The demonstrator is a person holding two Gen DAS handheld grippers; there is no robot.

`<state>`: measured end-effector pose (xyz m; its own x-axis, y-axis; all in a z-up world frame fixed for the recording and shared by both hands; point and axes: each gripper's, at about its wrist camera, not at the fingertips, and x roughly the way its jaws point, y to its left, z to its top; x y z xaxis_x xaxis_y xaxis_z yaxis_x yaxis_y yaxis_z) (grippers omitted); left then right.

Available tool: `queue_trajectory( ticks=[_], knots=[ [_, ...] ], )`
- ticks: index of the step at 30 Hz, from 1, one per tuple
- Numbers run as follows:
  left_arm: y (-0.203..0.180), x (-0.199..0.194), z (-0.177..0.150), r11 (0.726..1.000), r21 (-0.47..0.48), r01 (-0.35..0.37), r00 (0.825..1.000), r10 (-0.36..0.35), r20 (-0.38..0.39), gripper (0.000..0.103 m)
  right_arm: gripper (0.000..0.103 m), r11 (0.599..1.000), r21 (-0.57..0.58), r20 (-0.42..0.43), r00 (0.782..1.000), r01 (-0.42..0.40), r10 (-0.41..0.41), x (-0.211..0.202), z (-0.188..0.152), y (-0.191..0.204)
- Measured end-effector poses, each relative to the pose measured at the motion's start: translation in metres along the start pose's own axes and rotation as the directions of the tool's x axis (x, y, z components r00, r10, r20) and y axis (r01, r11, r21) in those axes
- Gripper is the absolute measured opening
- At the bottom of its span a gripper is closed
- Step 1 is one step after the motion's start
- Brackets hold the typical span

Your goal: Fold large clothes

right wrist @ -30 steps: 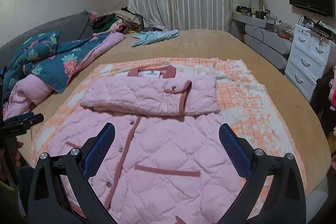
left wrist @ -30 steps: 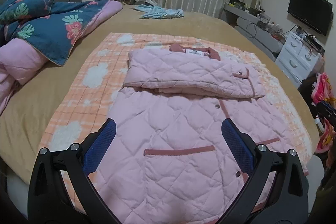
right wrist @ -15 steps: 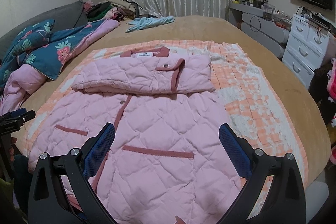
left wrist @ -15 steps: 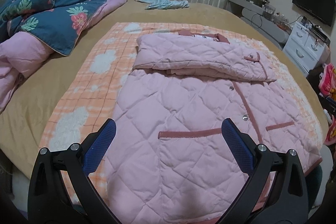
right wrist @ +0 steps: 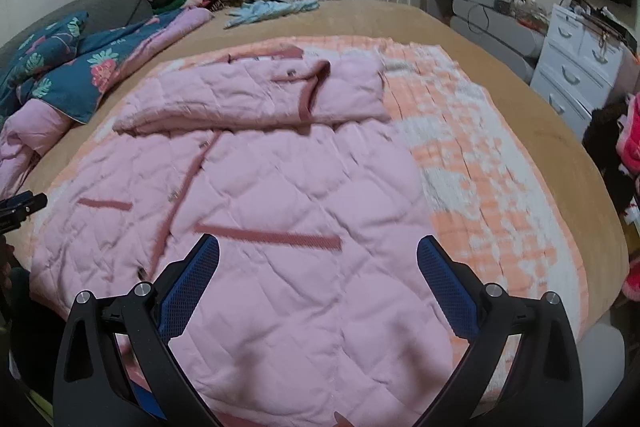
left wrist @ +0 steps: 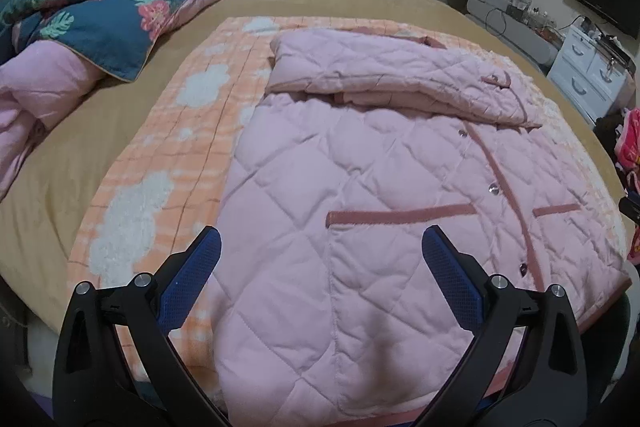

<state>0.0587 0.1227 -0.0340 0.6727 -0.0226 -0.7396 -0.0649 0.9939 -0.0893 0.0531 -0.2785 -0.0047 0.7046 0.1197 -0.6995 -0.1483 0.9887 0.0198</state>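
The quilted pink jacket (left wrist: 360,187) lies mid-frame on a fuzzy orange checked blanket (left wrist: 168,163), sleeves folded across its chest. The left gripper (left wrist: 320,247) and right gripper (right wrist: 318,253) hover released above its hem. Only the right view shows 1 white dresser (right wrist: 576,67) fully.

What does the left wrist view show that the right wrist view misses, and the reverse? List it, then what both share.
Only the left wrist view: the orange blanket's white cloud patches left of the jacket, and the television in full.
Only the right wrist view: bare blanket to the jacket's right.
Both: the pink quilted jacket, sleeves folded across its chest, the floral duvet, the white drawers, and open grippers, left gripper, right gripper.
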Motion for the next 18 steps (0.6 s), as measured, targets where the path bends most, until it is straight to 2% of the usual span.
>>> queue_trajectory(
  ticks=[11,18],
  knots=[
    [0.031,0.02,-0.026,0.999,-0.047,-0.015,0.997,0.011,-0.079,0.094,0.099,0.998,0.033,-0.09,0.995,0.048,-0.045,0.014,-0.034,-0.033],
    [0.054,0.022,-0.043,0.994,-0.11,0.017,0.991,-0.032,-0.129,0.094,0.099,0.996,0.061,-0.116,0.992,0.065,-0.058,0.016,-0.045,-0.049]
  ],
)
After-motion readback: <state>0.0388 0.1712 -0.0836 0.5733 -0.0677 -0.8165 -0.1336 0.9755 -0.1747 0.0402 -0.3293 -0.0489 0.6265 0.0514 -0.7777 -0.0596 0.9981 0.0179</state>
